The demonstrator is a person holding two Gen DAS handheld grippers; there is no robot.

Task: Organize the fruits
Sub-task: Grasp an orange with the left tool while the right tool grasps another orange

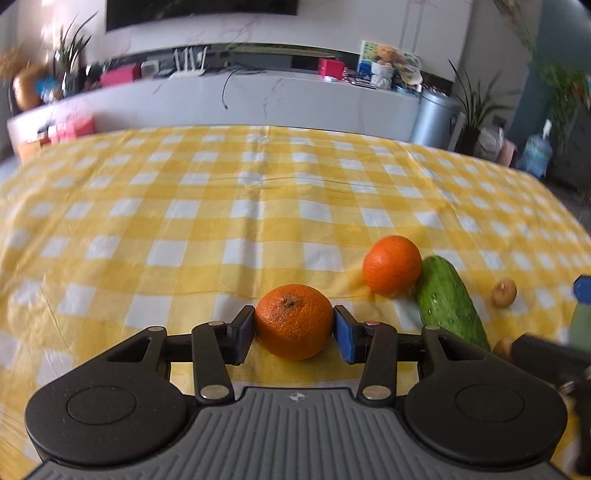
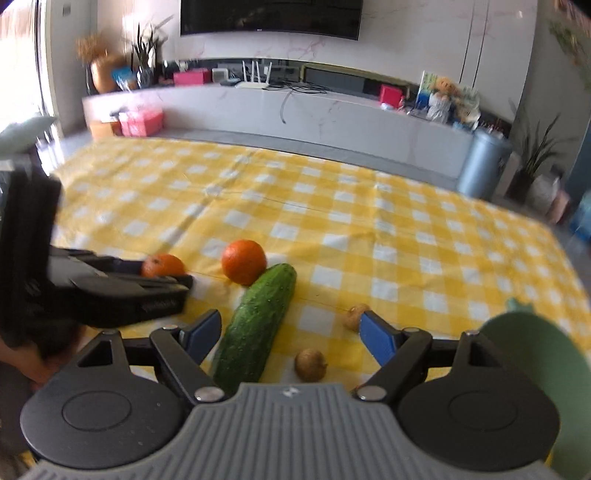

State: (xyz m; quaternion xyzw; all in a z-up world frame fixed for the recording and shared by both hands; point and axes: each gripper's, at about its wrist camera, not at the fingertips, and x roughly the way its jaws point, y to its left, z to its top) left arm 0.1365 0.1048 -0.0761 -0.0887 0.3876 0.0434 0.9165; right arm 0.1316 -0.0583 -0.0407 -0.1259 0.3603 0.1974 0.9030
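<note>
A yellow-and-white checked cloth [image 1: 258, 206] covers the desk, lying mostly flat with a faint crease running across its middle. The cucumber [image 2: 258, 321] serves as landmark, lying on the cloth with its far end tilted to the right. The left claw [image 1: 294, 325] is clamped on an orange [image 1: 294, 321], both pads pressed to its sides, just left of the cucumber's near half. A second orange [image 1: 392, 265] sits on the cloth touching the cucumber's far tip, on its left side. Two small brown round things lie to the cucumber's right: one [image 2: 311, 364] near its close end, another [image 2: 354, 314] a little farther out, just beside the right claw's blue pad. The right claw [image 2: 291, 334] stands wide with nothing gripped, its jaws straddling the cucumber's near end and the closer brown thing. A green rounded object [image 2: 535, 369] shows at the right edge, well right of the cucumber.

Beyond the desk runs a long white marble-look cabinet [image 2: 295, 110] carrying a white router [image 2: 253, 83], pink boxes and a stuffed toy, with a dark screen [image 2: 269, 16] on the wall above. A grey bin [image 2: 484, 162] and potted plants stand at the right.
</note>
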